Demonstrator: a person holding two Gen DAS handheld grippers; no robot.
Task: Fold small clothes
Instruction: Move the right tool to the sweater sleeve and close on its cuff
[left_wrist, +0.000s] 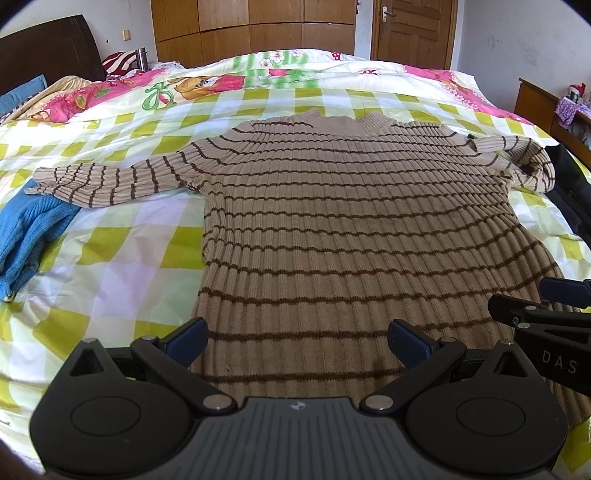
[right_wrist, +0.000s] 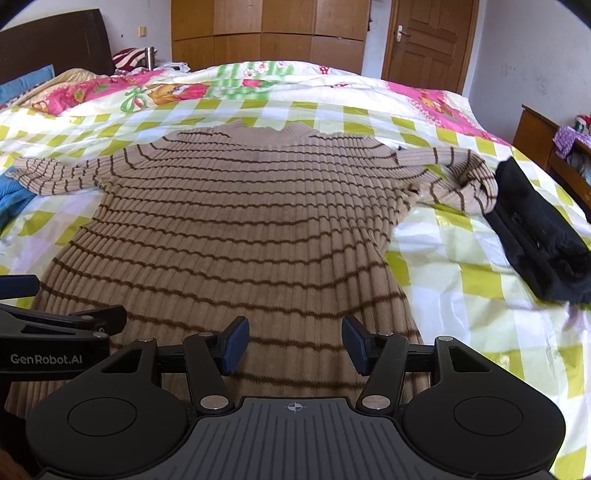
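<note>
From the left wrist, the beige ribbed knit sweater with brown stripes (left_wrist: 332, 221) lies flat mid-bed on the green-checked bedsheet (left_wrist: 122, 258), hem toward the near edge; the left tongs (left_wrist: 299, 341) gape wide, empty, over the hem. From the right wrist, the right tongs (right_wrist: 294, 347) gape likewise. Soft, limp, stretchy knit: probably best pinched at hem corners or sleeve cuffs.

Bright even daylight, soft shadows, sharp focus, strong fisheye warp w/ dark corners.

Tan sweater (left_wrist: 351, 221), brown stripes; green-checked bedsheet (left_wrist: 122, 266).
</note>
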